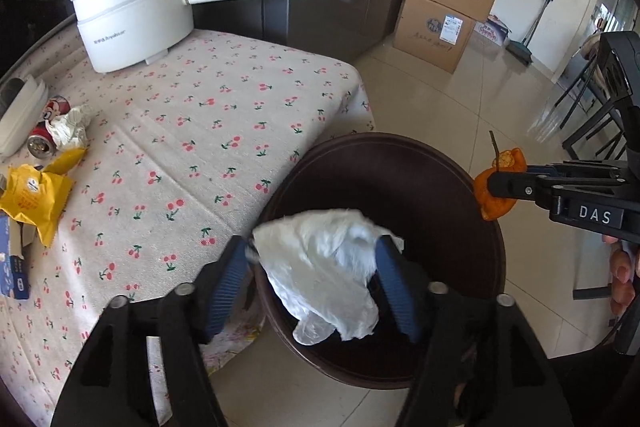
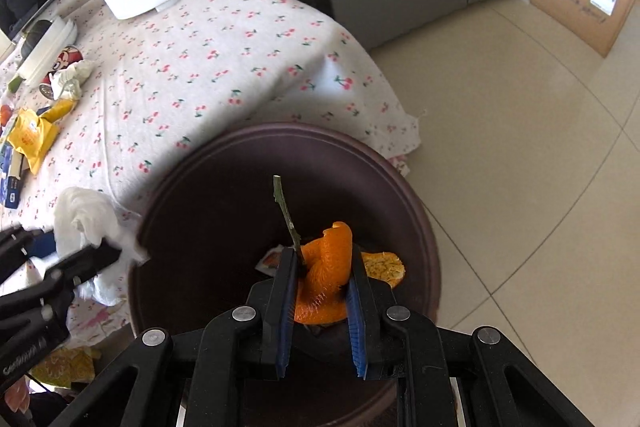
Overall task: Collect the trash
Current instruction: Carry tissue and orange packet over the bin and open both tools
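Note:
My left gripper (image 1: 316,251) is shut on a crumpled white tissue (image 1: 324,267) and holds it over the rim of the dark brown trash bin (image 1: 440,187). It also shows in the right wrist view (image 2: 100,251) with the tissue (image 2: 84,215). My right gripper (image 2: 324,259) is shut on an orange peel with a stem (image 2: 324,275) above the bin's opening (image 2: 224,195). That peel (image 1: 500,183) shows in the left wrist view at the bin's right rim. More peel (image 2: 384,263) lies inside the bin.
On the cherry-print tablecloth (image 1: 200,131) stand a white electric pot (image 1: 136,15), a red can (image 1: 48,131), a crumpled paper (image 1: 74,127), a yellow wrapper (image 1: 36,199) and a blue box (image 1: 12,267). Cardboard boxes (image 1: 444,11) stand on the tiled floor.

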Demonstrator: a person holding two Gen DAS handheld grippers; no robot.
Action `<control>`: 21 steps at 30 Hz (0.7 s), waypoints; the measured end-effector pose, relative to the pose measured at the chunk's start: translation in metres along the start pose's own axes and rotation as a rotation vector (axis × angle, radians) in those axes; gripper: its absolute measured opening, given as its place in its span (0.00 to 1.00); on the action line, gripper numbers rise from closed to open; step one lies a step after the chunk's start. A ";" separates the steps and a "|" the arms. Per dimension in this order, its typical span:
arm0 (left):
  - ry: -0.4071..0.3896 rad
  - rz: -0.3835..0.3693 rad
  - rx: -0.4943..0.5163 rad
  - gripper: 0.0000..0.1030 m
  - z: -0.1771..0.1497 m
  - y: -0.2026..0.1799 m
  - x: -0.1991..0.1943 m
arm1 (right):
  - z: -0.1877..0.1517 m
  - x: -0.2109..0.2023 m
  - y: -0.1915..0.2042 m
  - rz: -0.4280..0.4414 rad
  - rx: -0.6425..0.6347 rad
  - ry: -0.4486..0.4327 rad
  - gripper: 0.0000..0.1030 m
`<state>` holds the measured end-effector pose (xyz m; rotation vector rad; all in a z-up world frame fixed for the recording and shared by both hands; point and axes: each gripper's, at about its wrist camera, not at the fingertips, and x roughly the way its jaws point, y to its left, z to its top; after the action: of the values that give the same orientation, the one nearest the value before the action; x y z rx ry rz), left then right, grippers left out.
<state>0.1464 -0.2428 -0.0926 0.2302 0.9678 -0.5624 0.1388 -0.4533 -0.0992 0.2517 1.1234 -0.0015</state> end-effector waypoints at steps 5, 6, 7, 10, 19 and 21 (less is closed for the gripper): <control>0.011 0.027 -0.010 0.76 -0.001 0.008 0.000 | -0.001 0.000 -0.006 -0.002 0.006 0.006 0.20; 0.015 0.031 -0.016 0.76 -0.002 0.010 0.000 | -0.001 0.000 -0.006 -0.001 0.006 0.007 0.20; 0.019 0.034 -0.021 0.76 -0.002 0.013 -0.001 | 0.000 0.001 -0.005 0.001 0.006 0.007 0.20; 0.021 0.045 -0.035 0.76 -0.005 0.020 -0.004 | 0.001 0.001 -0.001 0.006 0.000 0.006 0.20; 0.026 0.088 -0.080 0.76 -0.012 0.046 -0.016 | 0.006 0.000 0.013 0.026 0.020 -0.016 0.61; 0.026 0.099 -0.090 0.76 -0.013 0.053 -0.019 | 0.008 -0.002 0.017 0.027 0.014 -0.020 0.62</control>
<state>0.1582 -0.1863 -0.0873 0.2042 0.9992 -0.4252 0.1471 -0.4387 -0.0911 0.2787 1.0999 0.0124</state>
